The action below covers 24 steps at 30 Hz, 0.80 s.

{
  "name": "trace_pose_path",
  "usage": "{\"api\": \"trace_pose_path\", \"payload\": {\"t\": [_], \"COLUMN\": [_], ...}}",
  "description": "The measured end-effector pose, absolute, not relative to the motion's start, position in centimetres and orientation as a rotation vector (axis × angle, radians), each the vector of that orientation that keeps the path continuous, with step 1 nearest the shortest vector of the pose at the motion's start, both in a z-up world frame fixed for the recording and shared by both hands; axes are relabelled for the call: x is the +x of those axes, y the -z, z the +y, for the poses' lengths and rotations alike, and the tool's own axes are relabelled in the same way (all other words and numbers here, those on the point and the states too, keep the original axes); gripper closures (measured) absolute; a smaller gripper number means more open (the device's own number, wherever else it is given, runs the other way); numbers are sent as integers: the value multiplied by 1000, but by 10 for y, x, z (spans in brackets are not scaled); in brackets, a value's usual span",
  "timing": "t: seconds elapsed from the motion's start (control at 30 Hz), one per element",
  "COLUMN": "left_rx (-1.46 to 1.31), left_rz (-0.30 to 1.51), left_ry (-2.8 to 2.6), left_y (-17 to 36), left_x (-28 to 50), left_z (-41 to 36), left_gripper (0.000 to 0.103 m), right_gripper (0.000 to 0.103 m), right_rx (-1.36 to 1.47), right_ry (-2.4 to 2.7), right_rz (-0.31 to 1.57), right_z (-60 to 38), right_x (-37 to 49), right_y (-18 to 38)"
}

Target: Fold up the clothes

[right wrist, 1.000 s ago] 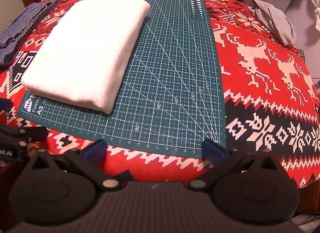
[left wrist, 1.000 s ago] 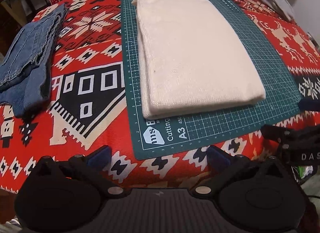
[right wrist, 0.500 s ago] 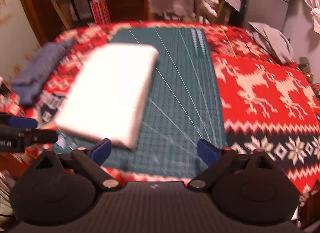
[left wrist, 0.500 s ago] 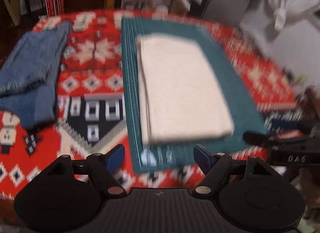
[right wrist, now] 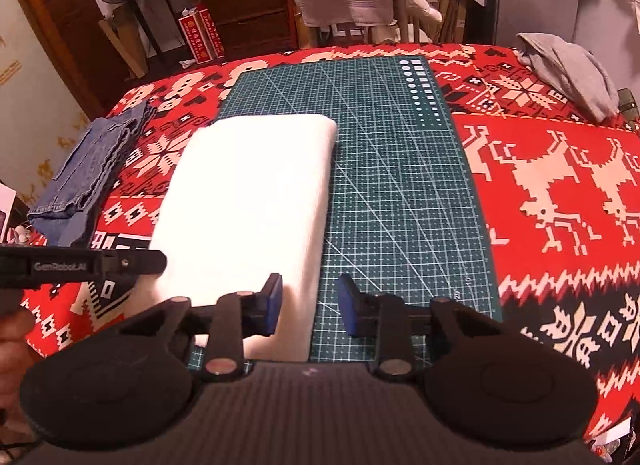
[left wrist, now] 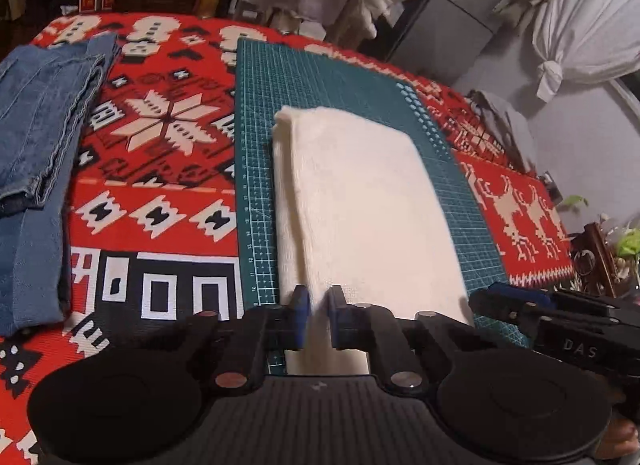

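— Left wrist view first: what are your tongs doing?

— My left gripper [left wrist: 319,315] is clenched almost fully, its blue pads pinching the near edge of the folded cream towel [left wrist: 360,201]. A thin strip of the cloth shows between the pads.

— And where does that towel lie?

— Flat on the green cutting mat [left wrist: 256,145], on the mat's left part, long side running away from me. The mat sits on a table under a red patterned tablecloth [left wrist: 160,193].

— The other tong?

— My right gripper [right wrist: 311,307] is released, jaws standing apart. The left pad sits over the towel's near right corner; the right pad is over bare mat. Whether the pads touch the cloth, I cannot tell.

— Anything else on the table?

— Folded blue jeans [left wrist: 36,153] lie at the left edge of the tablecloth, well apart from the mat. A crumpled grey garment [right wrist: 568,73] rests at the far right corner. Part of a hand shows at the left border of the right wrist view.
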<state>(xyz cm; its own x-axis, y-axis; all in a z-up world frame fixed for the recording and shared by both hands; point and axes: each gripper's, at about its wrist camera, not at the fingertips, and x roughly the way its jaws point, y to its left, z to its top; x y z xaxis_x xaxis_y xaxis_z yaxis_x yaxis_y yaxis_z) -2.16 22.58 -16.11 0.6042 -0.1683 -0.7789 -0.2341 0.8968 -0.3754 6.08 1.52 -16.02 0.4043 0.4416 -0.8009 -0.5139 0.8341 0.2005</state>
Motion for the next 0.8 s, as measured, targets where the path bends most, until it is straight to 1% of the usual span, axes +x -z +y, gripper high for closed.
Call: {"api": "trace_pose_path", "payload": {"t": [0.1, 0.13, 0.17, 0.37, 0.53, 0.63, 0.8], "left_rx": [-465, -458, -449, -492, -468, -478, -519], "left_rz": [899, 895, 894, 914, 909, 916, 922], "left_ry": [-40, -44, -49, -54, -59, -62, -51], "left_y": [157, 157, 157, 164, 162, 163, 165], "left_x": [-28, -29, -30, -27, -28, -27, -27], "left_z": [226, 226, 225, 231, 227, 228, 234], "left_gripper": [96, 97, 97, 97, 96, 97, 96], "right_gripper": [80, 86, 87, 87, 86, 89, 90], "right_rx": [-79, -76, -69, -4, 44, 59, 56], "right_ry": [-613, -616, -621, -645, -656, -649, -673], "right_rz": [995, 1000, 1007, 1047, 1041, 1078, 1088], "right_z": [13, 12, 11, 2, 6, 9, 0], "right_x": [62, 62, 62, 62, 68, 75, 63], "right_y": [163, 164, 165, 171, 169, 177, 177]}}
